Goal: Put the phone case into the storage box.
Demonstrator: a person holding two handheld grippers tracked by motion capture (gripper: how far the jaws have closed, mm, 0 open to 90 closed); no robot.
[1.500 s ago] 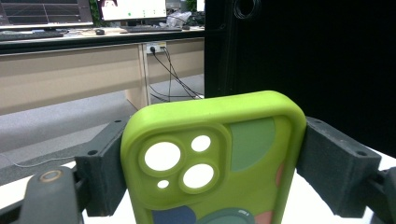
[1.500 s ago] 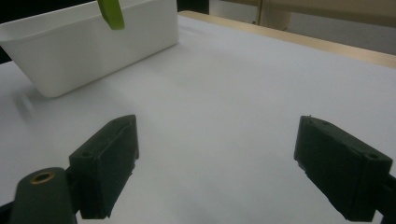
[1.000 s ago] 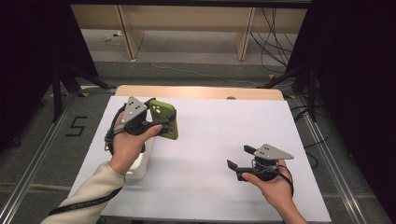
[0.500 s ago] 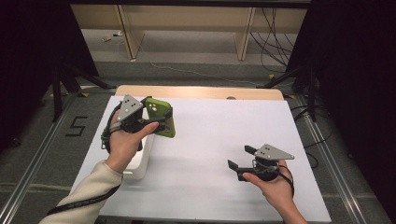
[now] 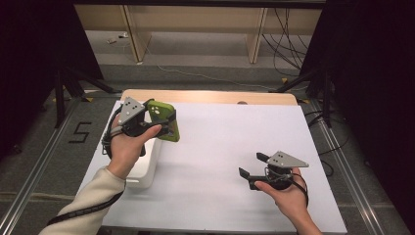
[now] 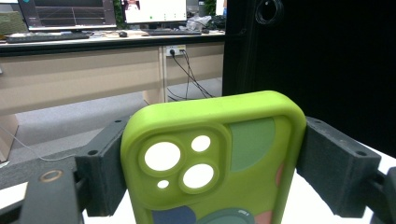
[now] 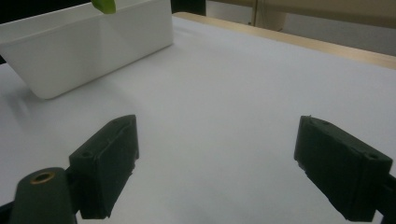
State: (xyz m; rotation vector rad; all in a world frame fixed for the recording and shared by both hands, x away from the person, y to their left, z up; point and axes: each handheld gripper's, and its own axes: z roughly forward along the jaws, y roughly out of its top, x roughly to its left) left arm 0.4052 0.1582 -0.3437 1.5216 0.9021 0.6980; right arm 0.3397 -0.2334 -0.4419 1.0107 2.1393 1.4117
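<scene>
Table [image 5: 220, 147] covered in white carries a white bin [image 5: 147, 164] near its left edge, and everything else sits relative to that bin; above the bin's far end the left gripper [image 5: 164, 125] holds a green phone case [image 5: 164, 120], lifted clear of the table and just over the bin's far rim. In the left gripper view the case [image 6: 212, 158] stands upright between the two black jaws, which press on its two long sides; its back faces the camera, with the camera cut-outs at upper left and darker green, blue and pink patches lower down. The left hand [image 5: 127, 147] wraps the gripper body directly over the bin, a cream sleeve [image 5: 85, 208] trailing toward the near table edge. Well to the right of the bin, near the table's front, the right hand [image 5: 288, 196] holds the right gripper [image 5: 252, 166] low over the bare surface; its jaws stand wide apart with nothing between them. In the right gripper view the bin [image 7: 88, 46] lies ahead and to the left, and a sliver of the green case [image 7: 105, 5] shows above its rim.
</scene>
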